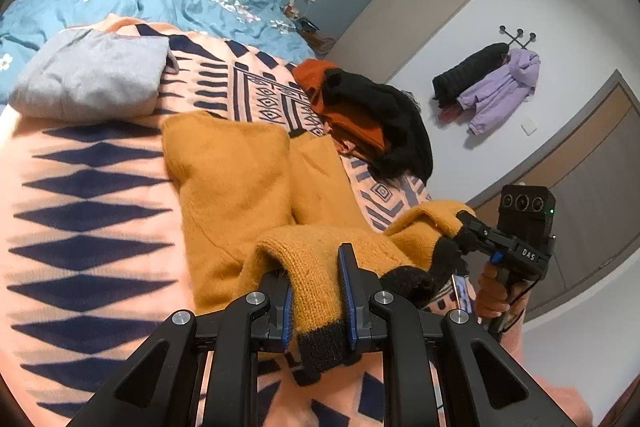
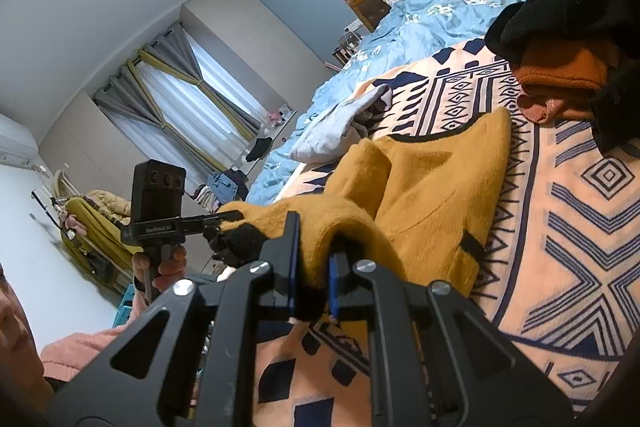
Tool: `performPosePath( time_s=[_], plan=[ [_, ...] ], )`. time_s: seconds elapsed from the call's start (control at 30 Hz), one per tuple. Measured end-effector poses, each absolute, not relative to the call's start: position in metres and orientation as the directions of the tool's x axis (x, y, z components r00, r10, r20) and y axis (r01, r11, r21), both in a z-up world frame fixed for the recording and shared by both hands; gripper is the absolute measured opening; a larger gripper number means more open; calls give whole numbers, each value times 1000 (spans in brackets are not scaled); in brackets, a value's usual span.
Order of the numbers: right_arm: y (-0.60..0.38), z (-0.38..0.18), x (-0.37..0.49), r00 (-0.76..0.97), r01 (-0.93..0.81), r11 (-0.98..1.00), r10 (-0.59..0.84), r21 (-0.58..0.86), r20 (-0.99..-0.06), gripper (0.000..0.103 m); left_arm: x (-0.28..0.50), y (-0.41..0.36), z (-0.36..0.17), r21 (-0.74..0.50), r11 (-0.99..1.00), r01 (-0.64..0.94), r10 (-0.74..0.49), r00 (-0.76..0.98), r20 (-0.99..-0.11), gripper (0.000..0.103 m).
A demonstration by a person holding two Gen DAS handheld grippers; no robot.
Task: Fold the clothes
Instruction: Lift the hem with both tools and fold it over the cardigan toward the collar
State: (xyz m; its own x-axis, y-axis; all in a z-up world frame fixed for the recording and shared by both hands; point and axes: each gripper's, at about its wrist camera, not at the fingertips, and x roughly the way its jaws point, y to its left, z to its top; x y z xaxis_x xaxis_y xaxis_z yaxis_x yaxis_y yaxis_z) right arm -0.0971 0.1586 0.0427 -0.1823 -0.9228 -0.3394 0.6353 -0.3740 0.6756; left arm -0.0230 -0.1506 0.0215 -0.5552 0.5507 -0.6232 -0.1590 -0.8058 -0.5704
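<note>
Mustard sweater (image 1: 232, 171) is held by its near hem above the patterned blanket (image 1: 92, 227), pinched by left gripper (image 1: 318, 301) and right gripper (image 2: 312, 267). Grey garment (image 1: 92, 79) lies folded far left; orange-black pile (image 1: 372, 115) remains far right.

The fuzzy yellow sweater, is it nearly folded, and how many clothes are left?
Done: a folded grey garment lies on the patterned blanket. In hand: both claws, left and right, grip the mustard-yellow knit sweater by its black-trimmed edge, partly folded. Left: the heaped orange and black clothes.
</note>
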Motion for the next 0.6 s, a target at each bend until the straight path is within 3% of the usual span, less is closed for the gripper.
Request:
performPosePath(
  time_s=[0.6],
  plan=[
    [153,46,-132,-205,608,-392,-918,691,-339,14,-56,-158,29,-569,-811,-131,531,-573,-624,17]
  ],
)
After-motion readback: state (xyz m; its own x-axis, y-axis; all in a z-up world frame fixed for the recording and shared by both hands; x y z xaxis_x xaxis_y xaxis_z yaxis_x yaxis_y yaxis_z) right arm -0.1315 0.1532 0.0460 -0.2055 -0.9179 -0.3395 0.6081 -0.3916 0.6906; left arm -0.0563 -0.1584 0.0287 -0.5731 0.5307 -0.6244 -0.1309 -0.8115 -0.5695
